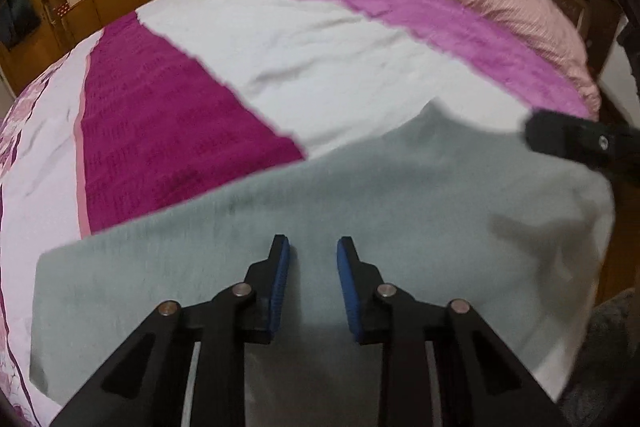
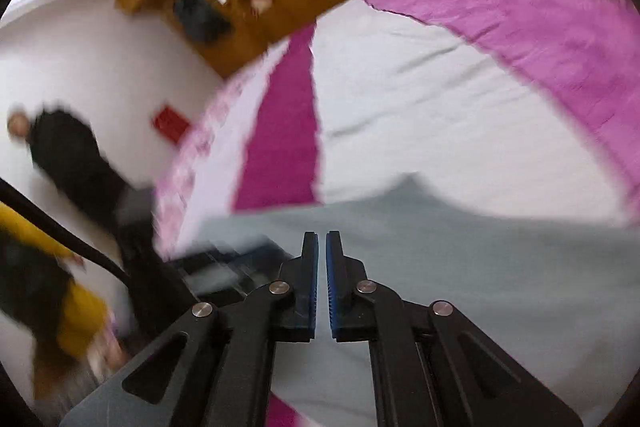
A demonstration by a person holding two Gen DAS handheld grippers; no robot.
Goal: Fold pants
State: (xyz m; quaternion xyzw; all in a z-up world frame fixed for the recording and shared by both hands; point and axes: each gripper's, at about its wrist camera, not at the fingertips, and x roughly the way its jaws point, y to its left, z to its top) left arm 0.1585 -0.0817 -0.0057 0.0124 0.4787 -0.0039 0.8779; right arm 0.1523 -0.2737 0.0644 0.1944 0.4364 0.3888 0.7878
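Bedspread (image 1: 320, 67) carries grey pants (image 1: 360, 195); left hand-held gripper (image 1: 313, 251) spread, right hand-held gripper (image 2: 321, 241) seemingly pressed together.

Our two black grippers

We see the left gripper (image 1: 313, 247) and right gripper (image 2: 321, 241): black linkage arms, silver pivot screws, ribbed blue pads (image 1: 280, 283).

Bright, even indoor light, no glare. Soft shadow on grey pants (image 1: 360, 195) at right in left wrist view. Right wrist view heavily motion-blurred, worst at left edge; left view mildly smeared. Strong fisheye bending, dark corners.
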